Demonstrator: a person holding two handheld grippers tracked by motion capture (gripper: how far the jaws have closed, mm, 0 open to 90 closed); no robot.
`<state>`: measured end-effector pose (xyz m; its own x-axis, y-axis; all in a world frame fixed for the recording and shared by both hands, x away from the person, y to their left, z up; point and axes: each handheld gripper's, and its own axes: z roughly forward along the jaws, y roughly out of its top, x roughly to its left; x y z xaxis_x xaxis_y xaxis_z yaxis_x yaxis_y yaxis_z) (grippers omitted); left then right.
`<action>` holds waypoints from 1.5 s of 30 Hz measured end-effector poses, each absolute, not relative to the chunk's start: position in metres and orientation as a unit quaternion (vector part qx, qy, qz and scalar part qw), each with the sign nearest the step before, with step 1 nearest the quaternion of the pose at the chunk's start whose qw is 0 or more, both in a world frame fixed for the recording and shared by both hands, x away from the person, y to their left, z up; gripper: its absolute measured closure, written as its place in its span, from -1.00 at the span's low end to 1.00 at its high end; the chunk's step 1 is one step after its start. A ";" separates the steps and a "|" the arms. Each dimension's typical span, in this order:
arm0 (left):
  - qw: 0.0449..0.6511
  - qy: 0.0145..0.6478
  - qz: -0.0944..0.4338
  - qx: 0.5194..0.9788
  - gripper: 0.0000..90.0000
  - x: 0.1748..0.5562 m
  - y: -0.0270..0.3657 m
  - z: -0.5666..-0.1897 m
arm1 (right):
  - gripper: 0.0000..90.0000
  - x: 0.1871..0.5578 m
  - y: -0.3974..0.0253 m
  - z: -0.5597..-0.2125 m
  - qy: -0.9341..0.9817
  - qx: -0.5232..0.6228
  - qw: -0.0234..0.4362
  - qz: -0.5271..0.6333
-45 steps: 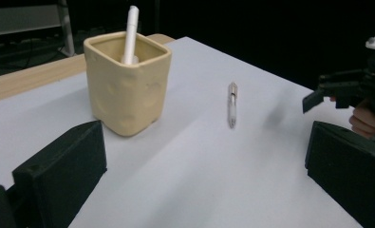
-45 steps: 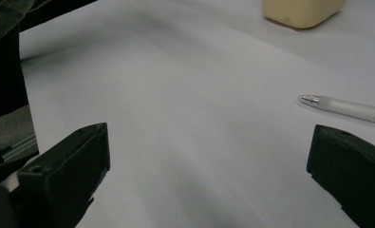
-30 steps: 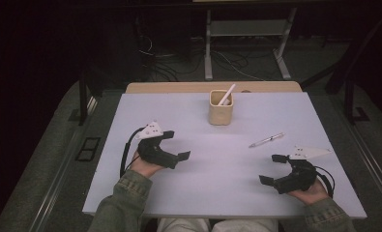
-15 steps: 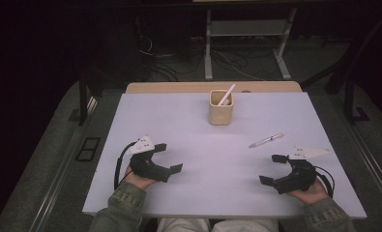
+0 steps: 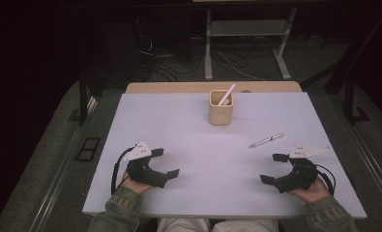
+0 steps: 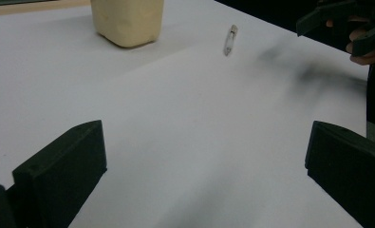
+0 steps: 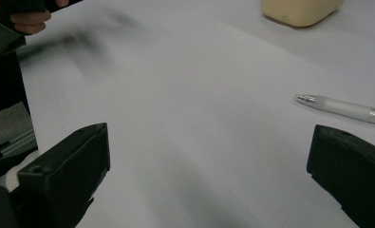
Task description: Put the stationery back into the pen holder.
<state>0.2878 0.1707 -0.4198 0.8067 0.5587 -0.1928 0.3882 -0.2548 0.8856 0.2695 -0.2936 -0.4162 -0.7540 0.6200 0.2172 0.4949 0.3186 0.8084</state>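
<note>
A cream cup stands at the back middle of the white table, with a white pen leaning in it. A second, clear pen lies flat to the right of the middle. My left gripper rests near the front left edge, open and holding nothing. My right gripper rests at the front right, open and holding nothing, just in front of the lying pen. The left gripper view has the cup and the lying pen far ahead. In the right gripper view the pen lies near the right jaw.
A wooden strip runs along the table's far edge. Beyond it stand a metal frame and loose cables on a dark floor. Grey floor and rails flank the table on both sides.
My left gripper has pulled back toward the front edge of the table and a little to the left. My right gripper has stayed put.
</note>
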 end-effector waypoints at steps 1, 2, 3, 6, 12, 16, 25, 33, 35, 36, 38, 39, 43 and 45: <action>0.531 0.300 0.081 0.788 -1.00 0.288 0.171 -0.420 | -1.00 0.270 -0.293 -0.415 0.811 0.344 0.062 0.470; 0.530 0.299 0.082 0.789 -1.00 0.288 0.171 -0.420 | -1.00 0.271 -0.293 -0.413 0.812 0.342 0.061 0.469; 0.531 0.301 0.080 0.788 -1.00 0.288 0.171 -0.420 | -1.00 0.272 -0.293 -0.412 0.813 0.341 0.061 0.467; 0.528 0.300 0.076 0.791 -1.00 0.289 0.171 -0.422 | -1.00 0.274 -0.293 -0.411 0.817 0.339 0.058 0.462; 0.532 0.298 0.068 0.790 -1.00 0.286 0.170 -0.419 | -1.00 0.283 -0.296 -0.407 0.827 0.338 0.046 0.447; 0.533 0.296 0.067 0.790 -1.00 0.285 0.169 -0.419 | -1.00 0.289 -0.297 -0.403 0.836 0.334 0.038 0.435; 0.535 0.299 0.065 0.788 -1.00 0.286 0.171 -0.420 | -1.00 0.305 -0.295 -0.395 0.856 0.322 0.031 0.403; 0.536 0.298 0.065 0.787 -1.00 0.287 0.172 -0.419 | -1.00 0.317 -0.293 -0.394 0.875 0.311 0.031 0.371; 0.536 0.299 0.065 0.787 -1.00 0.287 0.172 -0.419 | -1.00 0.320 -0.294 -0.392 0.876 0.310 0.030 0.368; 0.536 0.299 0.064 0.787 -1.00 0.287 0.172 -0.419 | -1.00 0.322 -0.294 -0.391 0.878 0.309 0.030 0.365; 0.536 0.299 0.062 0.787 -1.00 0.287 0.172 -0.420 | -1.00 0.325 -0.295 -0.389 0.878 0.309 0.030 0.363; 0.536 0.299 0.062 0.787 -1.00 0.287 0.172 -0.420 | -1.00 0.326 -0.295 -0.388 0.880 0.309 0.030 0.361; 0.536 0.299 0.062 0.787 -1.00 0.287 0.172 -0.420 | -1.00 0.331 -0.295 -0.385 0.886 0.304 0.032 0.348; 0.536 0.300 0.062 0.787 -1.00 0.287 0.172 -0.420 | -1.00 0.334 -0.294 -0.385 0.889 0.300 0.031 0.344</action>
<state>0.2871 0.1721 -0.4201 0.8129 0.5378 -0.2236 0.4055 -0.2470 0.8801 0.3341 -0.2945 -0.3845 -0.8182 0.5549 0.1502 0.5118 0.5841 0.6300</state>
